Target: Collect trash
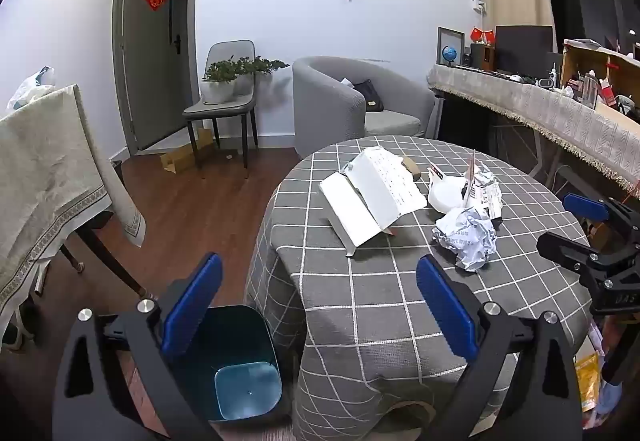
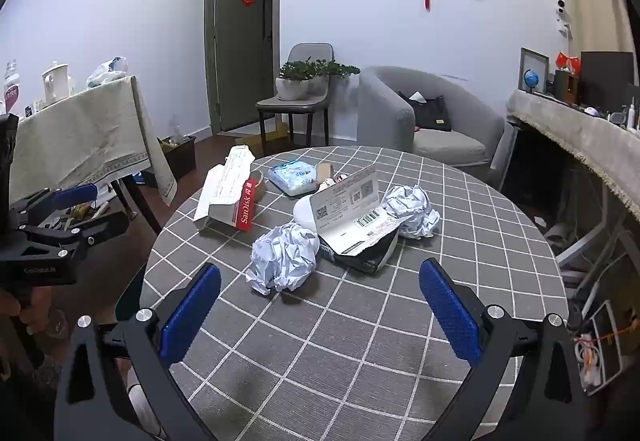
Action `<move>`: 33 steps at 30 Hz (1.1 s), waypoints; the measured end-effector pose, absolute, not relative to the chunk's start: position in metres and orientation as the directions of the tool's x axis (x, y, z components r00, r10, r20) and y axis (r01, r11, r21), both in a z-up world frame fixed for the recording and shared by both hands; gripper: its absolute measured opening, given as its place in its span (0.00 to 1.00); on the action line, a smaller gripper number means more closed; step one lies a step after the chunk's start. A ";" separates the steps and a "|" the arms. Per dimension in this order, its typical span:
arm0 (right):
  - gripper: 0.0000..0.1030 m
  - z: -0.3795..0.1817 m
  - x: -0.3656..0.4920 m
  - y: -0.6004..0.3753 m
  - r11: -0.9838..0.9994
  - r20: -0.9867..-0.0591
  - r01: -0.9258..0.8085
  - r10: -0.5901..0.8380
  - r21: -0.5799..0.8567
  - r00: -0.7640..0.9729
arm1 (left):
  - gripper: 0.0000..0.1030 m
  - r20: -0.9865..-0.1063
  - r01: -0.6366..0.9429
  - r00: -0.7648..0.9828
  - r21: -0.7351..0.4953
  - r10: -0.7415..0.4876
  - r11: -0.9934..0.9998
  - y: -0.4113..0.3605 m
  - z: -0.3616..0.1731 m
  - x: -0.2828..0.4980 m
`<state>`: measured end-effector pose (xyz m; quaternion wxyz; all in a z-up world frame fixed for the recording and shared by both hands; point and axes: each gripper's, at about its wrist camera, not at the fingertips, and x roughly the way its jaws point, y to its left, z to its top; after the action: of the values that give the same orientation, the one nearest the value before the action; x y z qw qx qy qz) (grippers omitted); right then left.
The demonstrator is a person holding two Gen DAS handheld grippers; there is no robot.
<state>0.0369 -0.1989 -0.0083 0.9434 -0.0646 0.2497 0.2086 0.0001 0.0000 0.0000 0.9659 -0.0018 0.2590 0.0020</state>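
Observation:
Trash lies on a round table with a grey checked cloth (image 2: 460, 241): a crumpled paper ball (image 2: 284, 257) nearest me, a second ball (image 2: 414, 211) further right, a torn printed packet (image 2: 352, 217) over a white bowl, an open white and red box (image 2: 224, 197) and a blue tissue pack (image 2: 292, 173). My right gripper (image 2: 320, 305) hovers open just short of the near ball. My left gripper (image 1: 320, 301) is open over the table's left edge, with the near ball (image 1: 466, 237) and the box (image 1: 372, 201) ahead. A blue bin (image 1: 236, 365) stands on the floor below it.
A table under a beige cloth (image 1: 48, 169) stands to the left, a chair with a potted plant (image 1: 228, 81) and a grey armchair (image 1: 360, 101) behind. A long cluttered counter (image 1: 540, 109) runs along the right. The floor is wooden.

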 end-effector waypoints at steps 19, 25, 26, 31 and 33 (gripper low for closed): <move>0.97 -0.008 0.037 -0.198 0.903 -0.496 -0.428 0.363 -0.020 0.789 | 0.96 -0.499 -0.006 0.866 -0.010 0.000 1.000 0.005 0.000 -0.001; 0.97 -0.010 0.036 -0.198 0.903 -0.499 -0.428 0.360 -0.024 0.788 | 0.96 -0.503 -0.005 0.864 -0.013 -0.002 1.000 0.006 0.000 -0.001; 0.97 -0.010 0.036 -0.197 0.903 -0.501 -0.428 0.359 -0.024 0.787 | 0.96 -0.504 -0.006 0.864 -0.010 0.000 1.000 0.002 -0.002 0.000; 0.97 -0.010 0.037 -0.198 0.901 -0.499 -0.433 0.365 -0.022 0.786 | 0.96 -0.503 -0.006 0.864 -0.009 0.000 1.000 0.001 -0.002 0.000; 0.97 -0.009 0.037 -0.197 0.902 -0.499 -0.432 0.364 -0.024 0.786 | 0.96 -0.504 -0.006 0.864 -0.009 0.001 1.000 0.001 -0.002 0.000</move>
<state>0.0366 -0.1974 -0.0095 0.9426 -0.0684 0.2495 0.2110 0.0001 0.0014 -0.0022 0.9653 -0.0049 0.2610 0.0017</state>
